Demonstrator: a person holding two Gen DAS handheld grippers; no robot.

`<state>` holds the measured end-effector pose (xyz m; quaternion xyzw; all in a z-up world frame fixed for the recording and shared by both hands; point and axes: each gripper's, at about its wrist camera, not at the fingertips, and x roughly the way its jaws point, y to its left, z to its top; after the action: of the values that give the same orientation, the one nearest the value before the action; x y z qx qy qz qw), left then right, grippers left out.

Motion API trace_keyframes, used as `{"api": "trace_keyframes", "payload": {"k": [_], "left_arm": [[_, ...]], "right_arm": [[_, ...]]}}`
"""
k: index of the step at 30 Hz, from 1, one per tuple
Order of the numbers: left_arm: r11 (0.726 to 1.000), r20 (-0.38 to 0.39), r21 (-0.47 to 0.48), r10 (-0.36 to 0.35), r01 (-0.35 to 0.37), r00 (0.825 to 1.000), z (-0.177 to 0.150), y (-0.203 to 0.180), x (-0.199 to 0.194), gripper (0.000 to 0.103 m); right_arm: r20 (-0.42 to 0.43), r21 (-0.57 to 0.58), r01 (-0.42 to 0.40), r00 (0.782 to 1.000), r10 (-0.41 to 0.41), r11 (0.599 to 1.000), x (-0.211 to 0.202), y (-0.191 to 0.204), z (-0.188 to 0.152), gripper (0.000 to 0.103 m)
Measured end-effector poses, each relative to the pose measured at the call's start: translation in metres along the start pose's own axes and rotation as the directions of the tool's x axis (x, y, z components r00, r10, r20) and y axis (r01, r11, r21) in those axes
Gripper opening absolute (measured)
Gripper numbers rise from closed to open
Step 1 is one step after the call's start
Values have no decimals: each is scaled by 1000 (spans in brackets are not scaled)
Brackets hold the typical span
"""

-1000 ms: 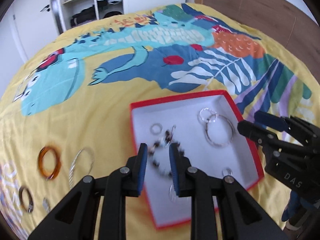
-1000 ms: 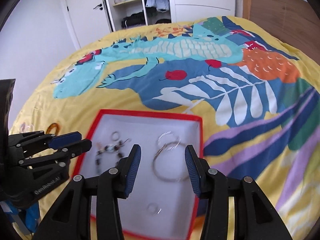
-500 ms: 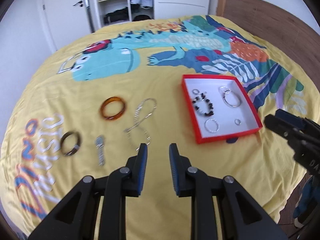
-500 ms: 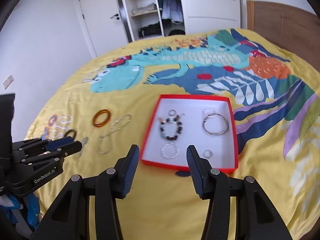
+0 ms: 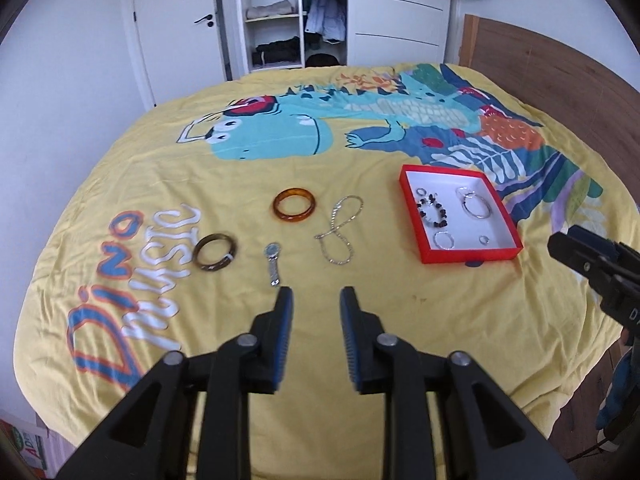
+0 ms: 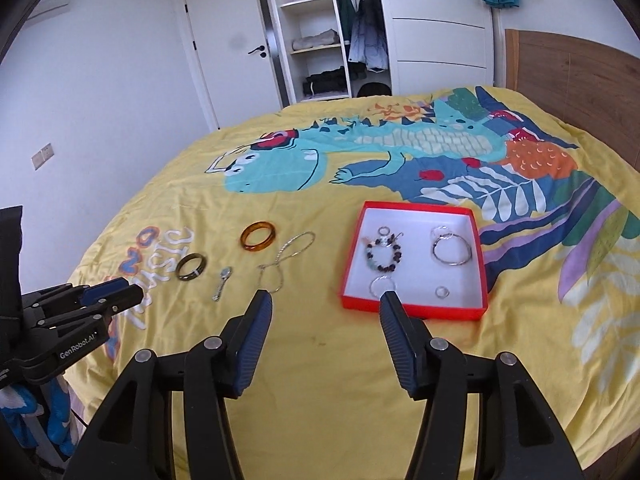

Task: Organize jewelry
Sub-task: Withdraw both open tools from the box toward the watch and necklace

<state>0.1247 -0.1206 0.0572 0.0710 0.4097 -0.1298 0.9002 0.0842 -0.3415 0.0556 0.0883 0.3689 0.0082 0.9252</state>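
A red-rimmed white box (image 5: 411,208) (image 6: 352,248) lies on the yellow bedspread and holds a beaded bracelet (image 6: 383,256), a silver bangle (image 6: 451,251) and small rings. Left of it on the cover lie an amber bangle (image 5: 295,205) (image 6: 258,236), a silver chain (image 5: 339,230) (image 6: 286,260), a dark bangle (image 5: 214,252) (image 6: 192,267) and a small watch (image 5: 273,263) (image 6: 222,283). My left gripper (image 5: 316,300) hovers above the near bedspread, jaws opening, nothing between them. My right gripper (image 6: 325,304) hangs in front of the box, jaws opening and empty.
The bedspread (image 5: 400,320) carries a dinosaur print. A wooden headboard (image 6: 580,80) stands at the right, an open wardrobe (image 6: 328,40) and a door (image 5: 176,32) at the back. A cardboard carton (image 5: 24,452) sits on the floor at the bed's near left corner.
Both grippers have pulled back and risen away from the box, so the whole bed and the loose jewelry now show. Both pairs of jaws stand wider than before.
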Motion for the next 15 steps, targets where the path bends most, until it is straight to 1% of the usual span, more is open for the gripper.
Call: {"api": "trace_keyframes", "payload": {"k": [2,6,15], "left_arm": [[1000,11,-16,12,-12,1000,-4,5,-6,35],[998,21,-53,37,-36,999,-13,21,-19,35],[989,26,-118,95,-91,995,-31,53,-37,36]], "right_arm": [[5,-12,-3,1000,3,1000,-6,6,-2,55],[19,-23,-15,1000,15,1000,-15,15,-4,58],[9,-58,-47,999,48,997,-21,35,-14,58]]}}
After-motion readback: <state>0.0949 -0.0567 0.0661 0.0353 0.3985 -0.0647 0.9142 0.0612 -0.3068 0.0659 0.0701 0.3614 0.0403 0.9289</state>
